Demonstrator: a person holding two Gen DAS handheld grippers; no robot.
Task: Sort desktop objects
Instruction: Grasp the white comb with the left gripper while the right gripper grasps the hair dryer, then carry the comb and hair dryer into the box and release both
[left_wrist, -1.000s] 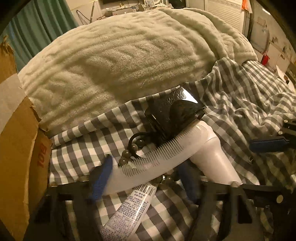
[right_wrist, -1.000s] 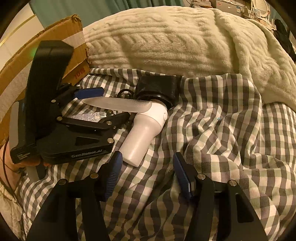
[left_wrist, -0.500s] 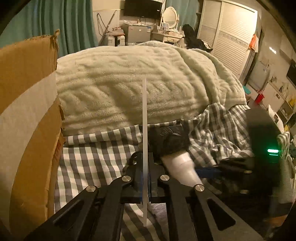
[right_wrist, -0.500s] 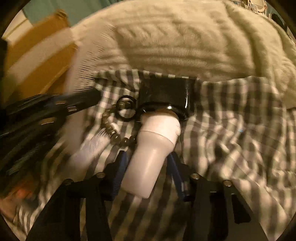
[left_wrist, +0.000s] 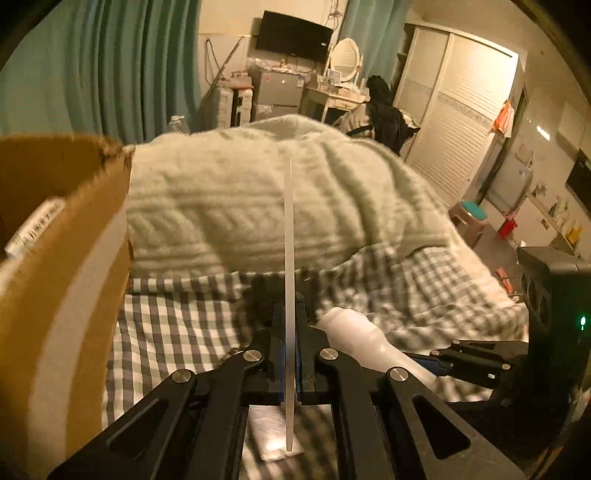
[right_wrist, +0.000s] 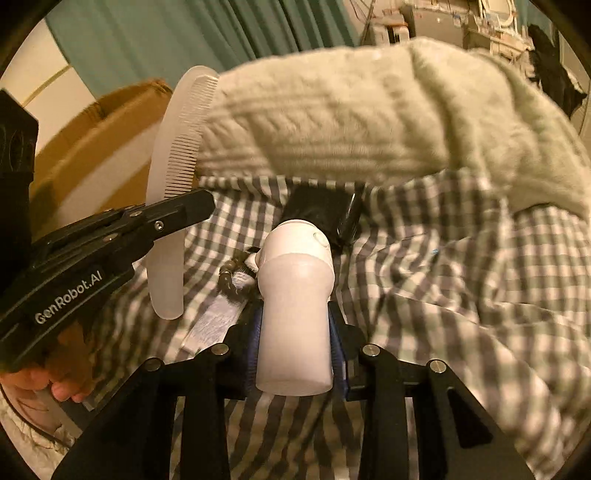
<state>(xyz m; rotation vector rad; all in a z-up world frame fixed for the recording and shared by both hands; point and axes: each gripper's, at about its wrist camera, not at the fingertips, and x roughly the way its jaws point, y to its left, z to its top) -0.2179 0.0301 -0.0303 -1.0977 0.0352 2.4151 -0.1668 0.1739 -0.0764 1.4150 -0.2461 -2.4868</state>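
My left gripper (left_wrist: 290, 354) is shut on a thin white comb (left_wrist: 289, 258), held edge-on and upright above the checked cloth. In the right wrist view the same comb (right_wrist: 173, 177) curves up out of the left gripper (right_wrist: 192, 206). A white hair dryer (right_wrist: 295, 295) with a black head lies on the cloth. Its handle sits between the blue pads (right_wrist: 337, 343) of my right gripper (right_wrist: 295, 343), whose jaws are closing and touch both sides of it. In the left wrist view the dryer (left_wrist: 354, 332) shows low at the right, with the right gripper (left_wrist: 424, 365) on it.
A brown cardboard box (left_wrist: 55, 277) stands at the left. A cream blanket (left_wrist: 240, 199) is heaped behind the checked cloth (right_wrist: 461, 277). A bead bracelet (right_wrist: 229, 273) and a white tube (right_wrist: 218, 321) lie left of the dryer. A person's hand (right_wrist: 55, 384) holds the left gripper.
The left gripper shut on the comb and lifted it off the cloth, turning it upright. The right gripper moved in over the dryer handle and narrowed onto it.
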